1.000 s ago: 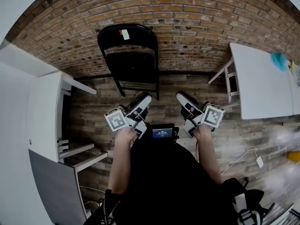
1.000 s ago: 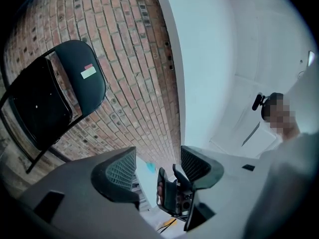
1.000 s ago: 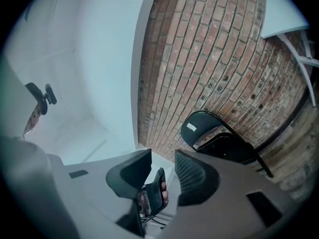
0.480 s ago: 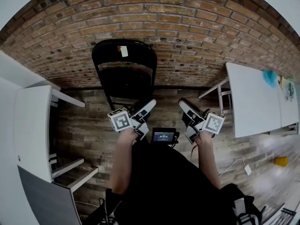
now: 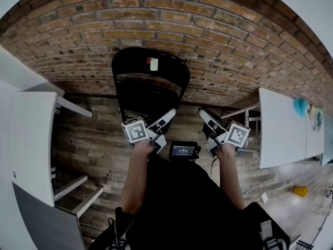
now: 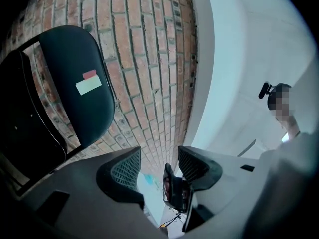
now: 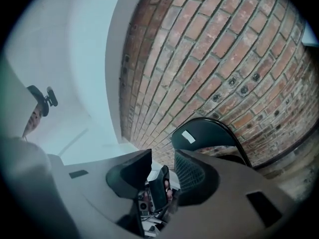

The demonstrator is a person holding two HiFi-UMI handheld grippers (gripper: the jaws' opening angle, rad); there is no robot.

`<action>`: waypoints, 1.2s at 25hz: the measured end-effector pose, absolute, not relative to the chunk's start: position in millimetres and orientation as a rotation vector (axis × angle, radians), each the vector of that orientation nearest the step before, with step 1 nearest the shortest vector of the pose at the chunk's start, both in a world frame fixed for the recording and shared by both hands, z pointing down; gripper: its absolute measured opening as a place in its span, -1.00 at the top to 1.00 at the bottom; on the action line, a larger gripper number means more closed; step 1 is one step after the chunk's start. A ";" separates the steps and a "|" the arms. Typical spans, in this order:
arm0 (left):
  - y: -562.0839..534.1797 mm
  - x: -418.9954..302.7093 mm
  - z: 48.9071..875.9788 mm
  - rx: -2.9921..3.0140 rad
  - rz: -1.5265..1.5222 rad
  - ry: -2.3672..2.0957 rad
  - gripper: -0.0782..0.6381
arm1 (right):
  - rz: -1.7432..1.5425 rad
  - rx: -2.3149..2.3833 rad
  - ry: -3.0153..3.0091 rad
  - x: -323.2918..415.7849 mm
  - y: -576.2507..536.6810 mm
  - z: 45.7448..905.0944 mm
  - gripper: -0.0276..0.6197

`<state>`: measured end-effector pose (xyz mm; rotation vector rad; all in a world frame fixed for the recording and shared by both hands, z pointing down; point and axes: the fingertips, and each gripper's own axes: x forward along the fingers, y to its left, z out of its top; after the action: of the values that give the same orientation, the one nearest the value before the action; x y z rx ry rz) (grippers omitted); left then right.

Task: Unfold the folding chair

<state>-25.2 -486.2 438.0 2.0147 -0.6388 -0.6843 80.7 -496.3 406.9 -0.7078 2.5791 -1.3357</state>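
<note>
Okay: left gripper jaws apart, just been closing a bit, nothing between. Right gripper jaws apart, empty. Folding chair still folded, upright against brick wall, dead ahead; left nearer.

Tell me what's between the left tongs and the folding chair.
Nothing: in the head view only open air separates the left tongs from the folding chair. The left gripper view shows them empty, having just closed a little.
</note>
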 end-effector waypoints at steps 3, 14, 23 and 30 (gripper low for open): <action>-495.7 -41.5 440.0 2.006 -0.688 -0.650 0.06 | -1.331 -0.697 2.586 65.3 -505.0 407.9 0.52; -519.0 -36.8 438.5 1.985 -0.680 -0.632 0.07 | -1.480 -0.631 2.613 40.7 -535.6 431.9 0.52; -562.2 -35.0 469.7 1.867 -0.698 -0.796 0.06 | -1.562 -0.469 2.650 49.2 -592.9 443.4 0.52; -588.2 -34.2 486.0 1.807 -0.688 -0.941 0.07 | -1.557 -0.343 2.727 53.5 -635.7 447.8 0.52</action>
<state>-34.2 -588.2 486.0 1.8072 -0.9410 -0.6881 53.5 -635.7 447.8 -0.3435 2.7266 -1.5571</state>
